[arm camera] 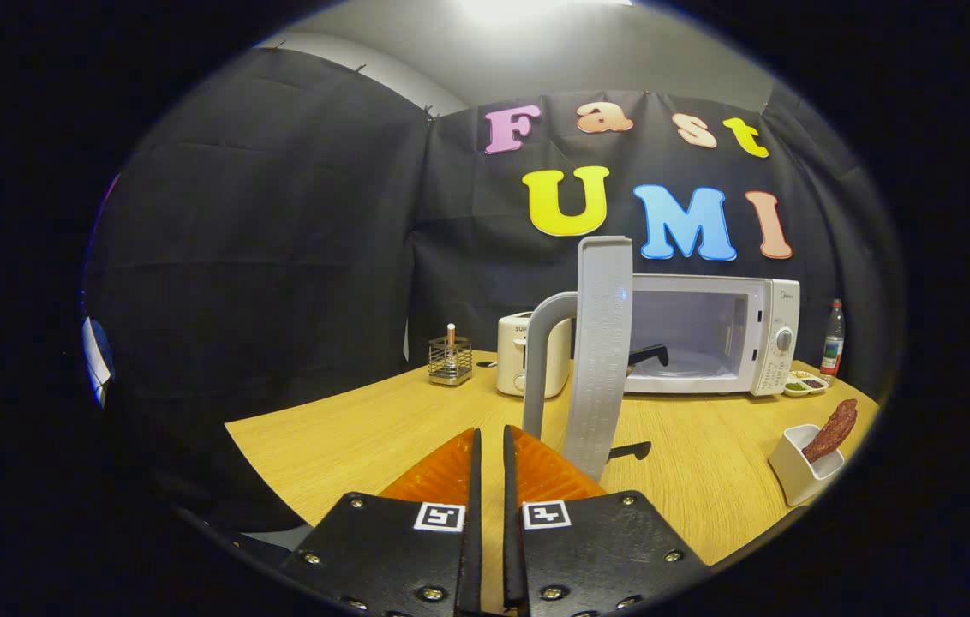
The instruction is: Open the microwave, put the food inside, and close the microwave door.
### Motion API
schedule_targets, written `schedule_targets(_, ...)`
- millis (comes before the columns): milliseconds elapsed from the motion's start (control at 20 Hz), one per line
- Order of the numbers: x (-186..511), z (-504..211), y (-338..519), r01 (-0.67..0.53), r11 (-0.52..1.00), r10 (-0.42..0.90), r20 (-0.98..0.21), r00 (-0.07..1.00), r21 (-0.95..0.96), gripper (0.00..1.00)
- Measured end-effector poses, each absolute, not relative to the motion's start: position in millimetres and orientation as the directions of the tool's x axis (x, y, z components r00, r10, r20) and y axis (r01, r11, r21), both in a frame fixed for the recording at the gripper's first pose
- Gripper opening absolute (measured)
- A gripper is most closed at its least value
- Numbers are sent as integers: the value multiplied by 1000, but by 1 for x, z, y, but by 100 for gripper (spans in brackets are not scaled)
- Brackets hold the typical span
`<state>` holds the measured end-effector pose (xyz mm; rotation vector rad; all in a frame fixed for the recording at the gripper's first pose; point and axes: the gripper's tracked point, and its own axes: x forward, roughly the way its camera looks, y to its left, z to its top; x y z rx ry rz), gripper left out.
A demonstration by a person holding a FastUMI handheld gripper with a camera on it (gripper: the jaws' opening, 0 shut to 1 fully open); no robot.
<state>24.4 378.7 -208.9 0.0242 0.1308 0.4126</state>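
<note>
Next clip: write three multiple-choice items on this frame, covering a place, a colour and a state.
1. Where is the bottle? A right of the microwave; B on the floor; C inside the microwave.
2. Toaster colour? A red; B white; C black.
3. The microwave door is: A shut; B open; C removed.

A: it stands beside the control side.
B: its body is white.
B: the door is swung out and the cavity is exposed.
The tool has its fingers together and holds nothing.

Black cloth point(279, 240) walls the booth behind a pale wooden table point(365, 428); above, a grey ceiling point(622, 60) glows under a bright lamp point(511, 8).
</note>
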Motion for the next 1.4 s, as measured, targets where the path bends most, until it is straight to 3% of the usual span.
schedule_targets(200,3,-186,379,-543,829,556,-95,826,134,10)
schedule_targets(550,-5,-169,272,-458,881,471,-116,874,120,11)
schedule_targets(600,-6,-171,258,-454,882,468,-126,875,126,19)
schedule_targets(650,-4,-172,241,-435,892,449,-130,884,122,42)
schedule_targets(850,18,-193,146,-247,966,257,-163,953,74,91)
schedule_targets(950,26,-200,100,-140,986,155,-172,973,92,96)
schedule_targets(1150,41,-215,24,21,991,3,-188,982,129,96)
schedule_targets(1400,66,-246,-24,84,974,-29,-251,968,212,96)
